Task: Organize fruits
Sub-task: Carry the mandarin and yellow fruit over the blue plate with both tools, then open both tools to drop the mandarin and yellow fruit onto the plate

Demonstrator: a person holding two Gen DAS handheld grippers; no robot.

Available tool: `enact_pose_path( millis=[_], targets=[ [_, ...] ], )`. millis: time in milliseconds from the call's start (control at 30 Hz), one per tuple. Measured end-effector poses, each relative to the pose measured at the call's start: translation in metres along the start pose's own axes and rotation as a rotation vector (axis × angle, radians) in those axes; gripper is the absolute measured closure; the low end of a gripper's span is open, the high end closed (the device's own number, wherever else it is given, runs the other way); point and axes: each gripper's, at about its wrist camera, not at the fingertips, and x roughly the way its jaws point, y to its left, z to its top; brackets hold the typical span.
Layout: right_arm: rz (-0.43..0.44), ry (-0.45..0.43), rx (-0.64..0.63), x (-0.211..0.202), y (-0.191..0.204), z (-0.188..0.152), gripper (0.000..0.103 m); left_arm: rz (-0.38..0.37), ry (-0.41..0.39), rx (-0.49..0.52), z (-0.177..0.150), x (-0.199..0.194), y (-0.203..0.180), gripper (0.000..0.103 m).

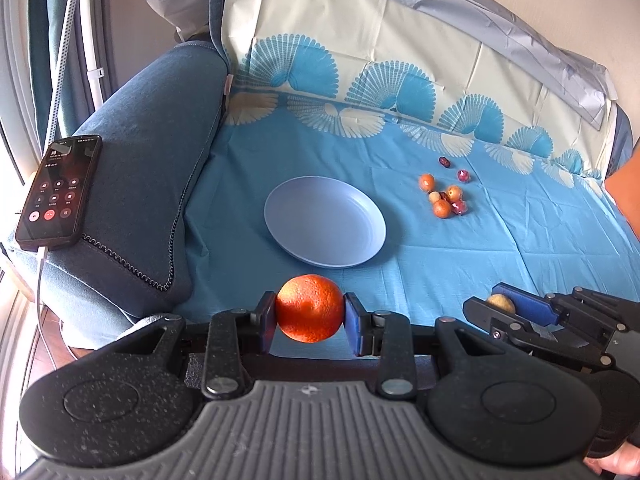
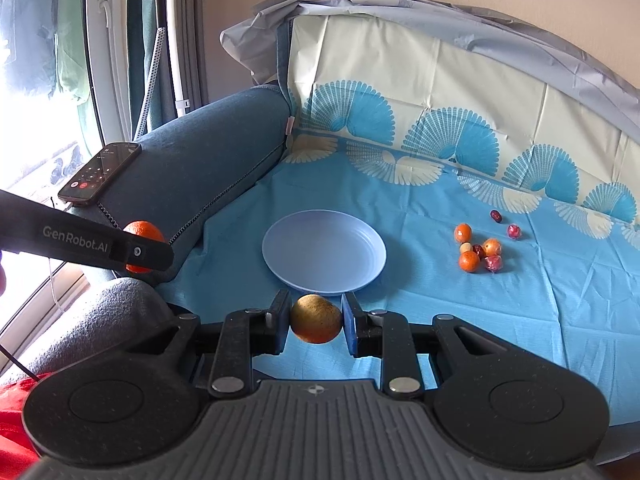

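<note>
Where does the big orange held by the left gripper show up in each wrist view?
Left wrist: the orange sits bottom centre, clamped in the left gripper.
Right wrist: it peeks out at the left edge, partly hidden behind that gripper's finger.
Shared landmark: the plate.

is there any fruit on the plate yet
No, the plate lies bare on the blue cloth, with the small fruits in a cluster beside it, off its rim.
</note>
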Motion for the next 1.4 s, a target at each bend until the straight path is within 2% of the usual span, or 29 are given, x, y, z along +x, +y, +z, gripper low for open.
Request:
enact_pose_path(
  millis=[467, 800, 967, 1133, 1400],
  targets=[
    [0.004, 0.037, 0.002, 0.017, -0.002, 0.000, 0.075, 0.016, 0.030, -0.009, 0.009, 0.020, 0.010, 0.064],
    [-0.018, 0.045, 0.017, 0.057, -0.010, 0.020, 0.075, 0.023, 0.011, 0.011, 0.050, 0.058, 0.012, 0.064],
    [-0.025, 0.073, 0.020, 0.101, -0.021, 0.032, 0.075, 0.009, 0.020, 0.034, 0.077, 0.100, 0.006, 0.064],
    [-0.026, 0.108, 0.042, 0.153, -0.034, 0.042, 0.075, 0.006, 0.079, 0.053, 0.096, 0.155, 0.002, 0.064],
    [-0.016, 0.186, 0.058, 0.233, -0.051, 0.042, 0.075, 0.008, 0.168, 0.096, 0.105, 0.237, 0.000, 0.064]
  ],
)
